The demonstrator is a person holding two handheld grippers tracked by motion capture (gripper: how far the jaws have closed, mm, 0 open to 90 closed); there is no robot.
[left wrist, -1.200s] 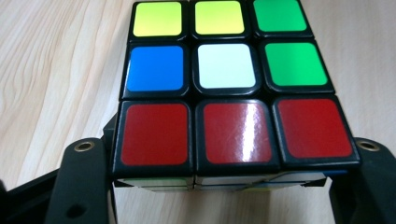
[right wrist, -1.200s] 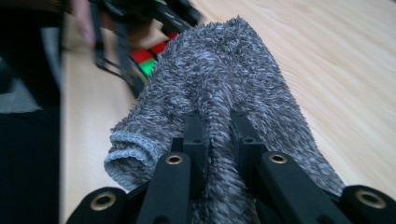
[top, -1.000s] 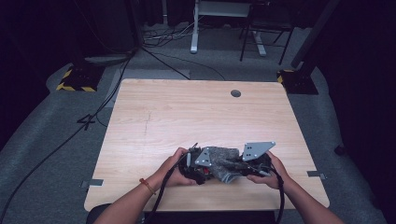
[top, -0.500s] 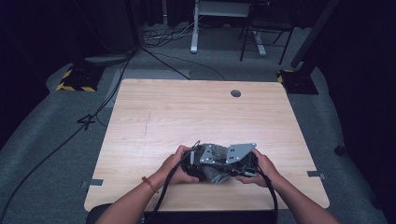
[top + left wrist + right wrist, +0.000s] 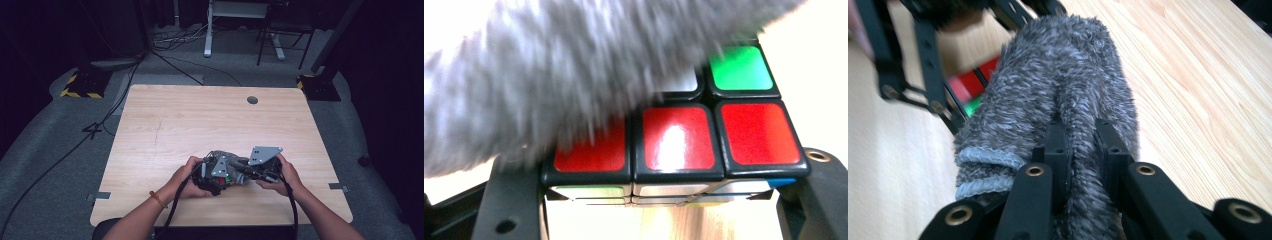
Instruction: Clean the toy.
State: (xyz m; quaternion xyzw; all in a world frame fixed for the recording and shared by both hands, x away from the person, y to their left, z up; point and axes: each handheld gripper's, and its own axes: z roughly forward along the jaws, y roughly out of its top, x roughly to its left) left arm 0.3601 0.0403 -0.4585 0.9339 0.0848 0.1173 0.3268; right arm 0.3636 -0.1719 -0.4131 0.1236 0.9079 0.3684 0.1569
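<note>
— What is the left gripper (image 5: 216, 176) holding?
— It squeezes a puzzle cube (image 5: 684, 137) with red squares, low over the wooden surface (image 5: 200, 120).
— And the right gripper (image 5: 1082, 145)?
— It pinches a fuzzy grey cloth (image 5: 1058, 85) that lies over the cube.

The cube (image 5: 704, 135) has a black frame with glossy stickers: three red ones in a row, one green above at the right, a white one beside it, and a blue sliver at the lower right edge. The cloth (image 5: 1058, 95) is fuzzy, mottled grey and white, with a paler grey hem. The counter (image 5: 200, 120) is pale wood with fine grain. Both claws' jaws are matt black with brass-coloured rivets.
</note>
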